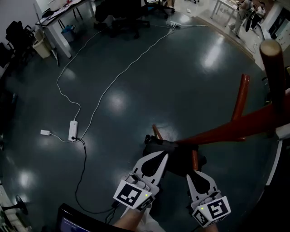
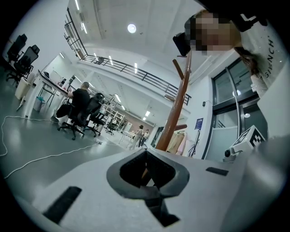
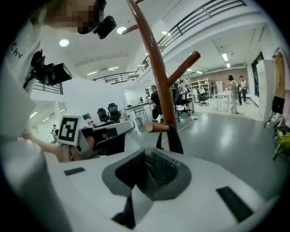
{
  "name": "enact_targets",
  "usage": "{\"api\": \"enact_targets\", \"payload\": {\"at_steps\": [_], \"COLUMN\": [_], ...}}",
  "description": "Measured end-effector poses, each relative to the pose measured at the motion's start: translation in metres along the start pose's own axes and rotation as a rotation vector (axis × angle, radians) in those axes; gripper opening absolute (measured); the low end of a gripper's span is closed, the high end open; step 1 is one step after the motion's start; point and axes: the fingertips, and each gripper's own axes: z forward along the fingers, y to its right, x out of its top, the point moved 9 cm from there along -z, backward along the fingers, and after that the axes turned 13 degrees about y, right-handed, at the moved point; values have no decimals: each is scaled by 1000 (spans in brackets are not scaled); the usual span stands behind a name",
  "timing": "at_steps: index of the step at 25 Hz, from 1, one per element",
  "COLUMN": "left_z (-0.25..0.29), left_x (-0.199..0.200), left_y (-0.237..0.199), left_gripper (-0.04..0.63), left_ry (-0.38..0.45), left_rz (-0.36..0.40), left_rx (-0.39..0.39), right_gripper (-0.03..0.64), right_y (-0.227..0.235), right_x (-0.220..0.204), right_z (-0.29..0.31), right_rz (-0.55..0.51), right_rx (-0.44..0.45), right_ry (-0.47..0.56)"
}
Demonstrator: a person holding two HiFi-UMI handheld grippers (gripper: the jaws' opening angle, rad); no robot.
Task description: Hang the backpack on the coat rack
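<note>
The red-brown wooden coat rack [image 1: 226, 129] leans across the right of the head view, and its pole [image 3: 158, 77] rises just ahead of my right gripper. The black backpack [image 1: 179, 158] hangs low against the rack between both grippers. A black strap [image 3: 174, 138] lies over a short peg [image 3: 156, 127]. My left gripper [image 1: 159, 156] has its tip on the backpack's top, jaws nearly together; a grip is not visible. My right gripper [image 1: 194, 174] is just right of the backpack. Its jaws [image 3: 147, 170] stand apart with nothing between them.
A white cable runs across the dark floor to a power strip [image 1: 73, 130] at the left. Desks and office chairs [image 1: 122, 13] stand at the far side, with people [image 1: 242, 16] further off. A dark screen corner [image 1: 72, 222] shows at the bottom left.
</note>
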Motion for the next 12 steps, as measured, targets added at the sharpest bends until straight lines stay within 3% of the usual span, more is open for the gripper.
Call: {"api": "enact_targets", "payload": {"at_steps": [1,5,12], "left_z": [-2,-7,-3], "left_x": [-1,5,26], "left_y": [1,8,35], "left_gripper": [11,11,11], "left_ry": [-4,-8,7], "left_rz": [-5,14,2], "left_rx": [4,3,-64], "right_gripper": [44,40,35], "right_y": [-4,-22,-36], "right_x": [-1,4,46], "right_z": [-2,-10,-26], "right_rz": [11,0,-74], "right_rx": [2,52,97], "right_ry": [-7,-12,78]}}
